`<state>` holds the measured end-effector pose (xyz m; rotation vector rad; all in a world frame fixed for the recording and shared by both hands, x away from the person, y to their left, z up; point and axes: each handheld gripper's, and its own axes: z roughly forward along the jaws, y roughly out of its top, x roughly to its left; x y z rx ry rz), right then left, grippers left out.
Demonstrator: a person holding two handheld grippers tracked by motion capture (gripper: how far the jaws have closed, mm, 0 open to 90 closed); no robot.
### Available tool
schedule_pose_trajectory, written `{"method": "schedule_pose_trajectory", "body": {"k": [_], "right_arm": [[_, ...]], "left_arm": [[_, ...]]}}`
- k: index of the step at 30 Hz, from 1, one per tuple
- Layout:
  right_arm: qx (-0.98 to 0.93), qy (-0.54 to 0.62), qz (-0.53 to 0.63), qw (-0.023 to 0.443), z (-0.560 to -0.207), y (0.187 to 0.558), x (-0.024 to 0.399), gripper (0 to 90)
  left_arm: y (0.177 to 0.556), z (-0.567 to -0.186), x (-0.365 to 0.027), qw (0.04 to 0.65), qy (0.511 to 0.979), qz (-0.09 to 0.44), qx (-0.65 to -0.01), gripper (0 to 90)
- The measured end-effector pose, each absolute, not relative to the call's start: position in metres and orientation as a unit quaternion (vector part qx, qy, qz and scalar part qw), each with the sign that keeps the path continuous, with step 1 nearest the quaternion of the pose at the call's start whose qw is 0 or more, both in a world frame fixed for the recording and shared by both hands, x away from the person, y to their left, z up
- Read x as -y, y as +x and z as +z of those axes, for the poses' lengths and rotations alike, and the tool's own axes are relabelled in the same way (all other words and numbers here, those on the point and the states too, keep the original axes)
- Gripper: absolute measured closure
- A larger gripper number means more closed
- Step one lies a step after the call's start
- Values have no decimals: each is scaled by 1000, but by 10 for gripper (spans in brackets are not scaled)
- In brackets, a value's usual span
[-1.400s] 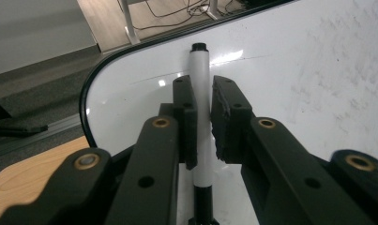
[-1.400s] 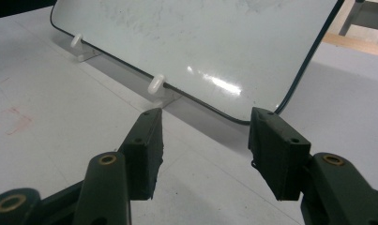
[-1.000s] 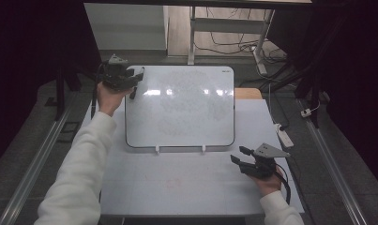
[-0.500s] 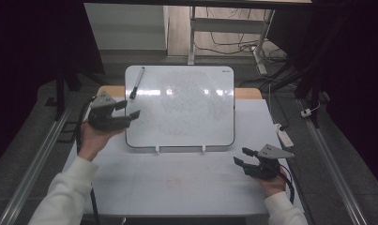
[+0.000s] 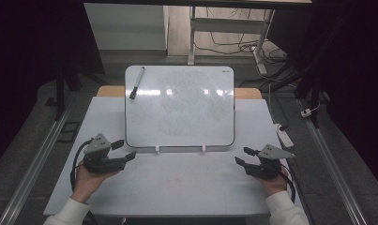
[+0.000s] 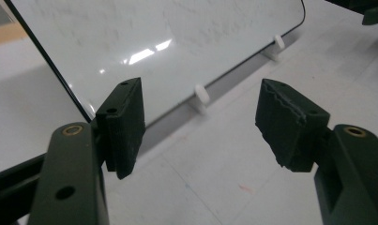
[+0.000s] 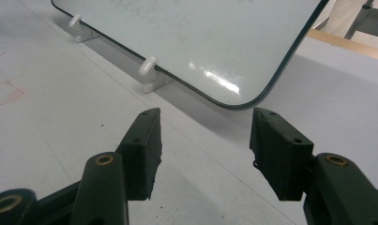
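Both gripper views cut the whiteboard off at the top edge; faint marks on its surface are too smeared to read.

Black tongs with brass-ringed screw holes, grey triangular plates, black cables, white sleeves

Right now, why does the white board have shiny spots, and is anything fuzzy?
In the high view the whiteboard mirrors ceiling lights as bright patches, and the room around the table is dark. In the left gripper view the same glare streaks the board, and the near jaws look soft. In the right gripper view glare sits near the board's corner.
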<state>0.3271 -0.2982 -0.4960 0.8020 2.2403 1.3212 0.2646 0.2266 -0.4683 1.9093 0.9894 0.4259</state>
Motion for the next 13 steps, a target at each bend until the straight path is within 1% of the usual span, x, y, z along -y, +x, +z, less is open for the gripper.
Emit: {"method": "schedule_pose_trajectory", "body": {"k": [7,13], "right_arm": [[-803,287,476,215,-494,327,302,438],[-802,286,475,221,-492,327,303,438]], "left_arm": [[255,-488,-228,452,777,154,-410,325],[254,-493,-229,445,779,155,-413,320]]}}
